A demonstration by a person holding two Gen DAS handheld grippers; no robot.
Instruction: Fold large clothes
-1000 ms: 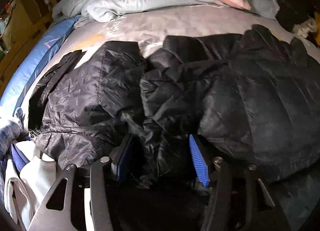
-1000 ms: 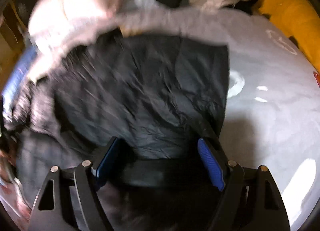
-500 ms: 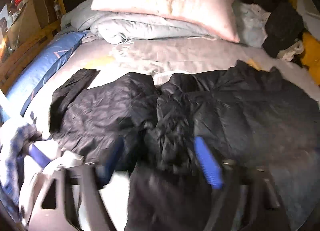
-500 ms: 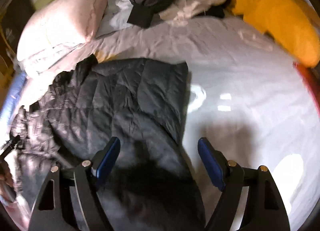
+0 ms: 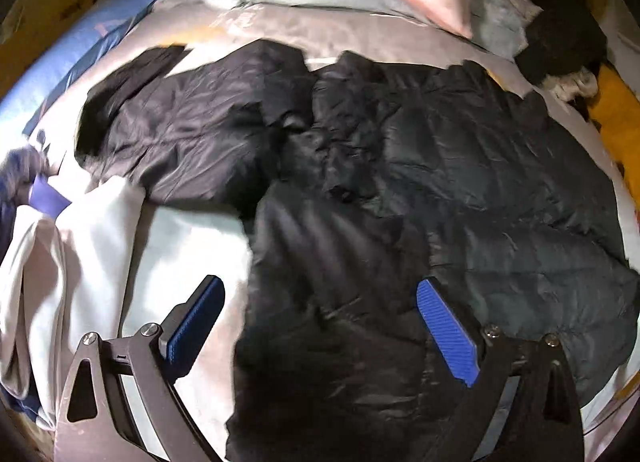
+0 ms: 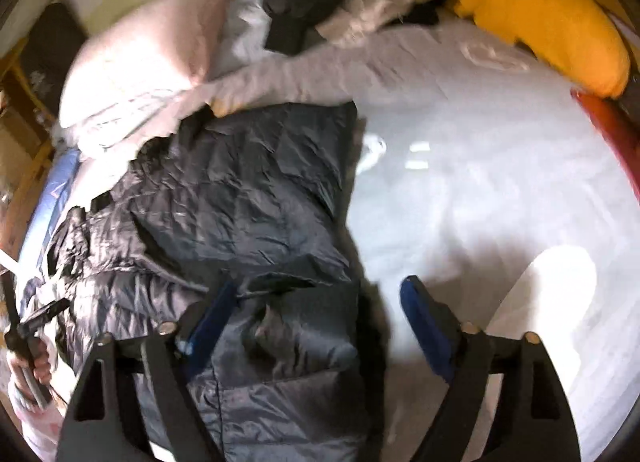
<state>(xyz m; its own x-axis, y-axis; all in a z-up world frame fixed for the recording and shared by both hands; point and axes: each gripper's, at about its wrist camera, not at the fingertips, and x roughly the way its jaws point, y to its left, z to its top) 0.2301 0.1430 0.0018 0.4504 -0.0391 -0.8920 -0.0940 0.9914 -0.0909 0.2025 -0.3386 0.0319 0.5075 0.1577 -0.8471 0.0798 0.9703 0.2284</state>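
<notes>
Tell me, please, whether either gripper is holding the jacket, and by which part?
Neither. The left gripper and right gripper have just opened wide; the jacket lies loose on the bed.

The black puffer jacket [image 5: 460, 165] is seen spread across the bed [image 5: 360, 27], one sleeve lying toward the camera. The left tool [image 5: 320, 326] is held above it, jaws just opened wide, nothing gripped. White clothes [image 5: 80, 246] are heaped left.
</notes>
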